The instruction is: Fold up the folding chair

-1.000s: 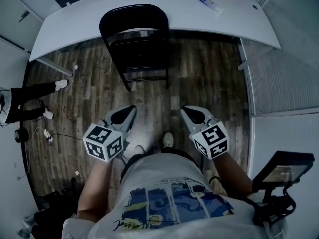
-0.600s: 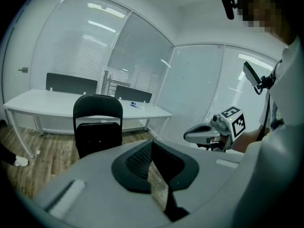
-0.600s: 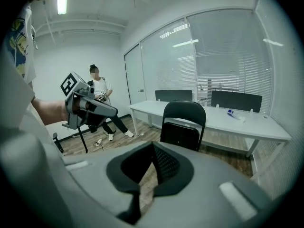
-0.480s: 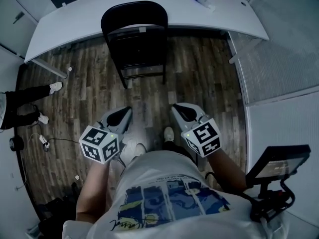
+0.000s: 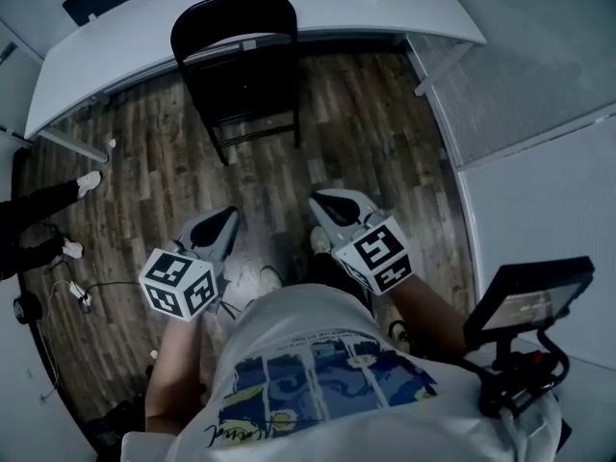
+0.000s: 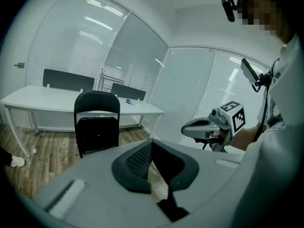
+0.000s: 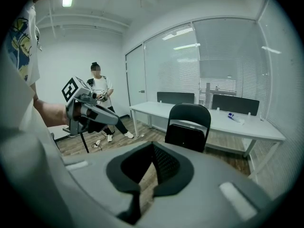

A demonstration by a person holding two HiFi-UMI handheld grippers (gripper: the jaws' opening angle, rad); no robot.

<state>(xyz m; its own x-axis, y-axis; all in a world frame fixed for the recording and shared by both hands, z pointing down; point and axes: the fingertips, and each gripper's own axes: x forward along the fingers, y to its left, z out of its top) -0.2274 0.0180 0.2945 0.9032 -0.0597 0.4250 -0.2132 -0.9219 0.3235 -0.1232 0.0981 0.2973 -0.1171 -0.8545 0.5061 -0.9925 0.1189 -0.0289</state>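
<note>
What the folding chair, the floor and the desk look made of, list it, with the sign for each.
Folding chair: probably black painted metal, thin tubular legs and a dull sheen; seat covering unclear.
Floor: wood-look planks, maybe laminate or vinyl, with grain streaks and staggered joints.
Desk: smooth matte white top, likely laminate, on thin white legs.

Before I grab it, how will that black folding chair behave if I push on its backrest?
The folding chair probably stays stiff, since it looks built of thin tubing and flat panels. Pushed high on the backrest, it may tip or skid, as its footing looks narrow on the smooth wood floor. The seat likely pivots rather than resists.
</note>
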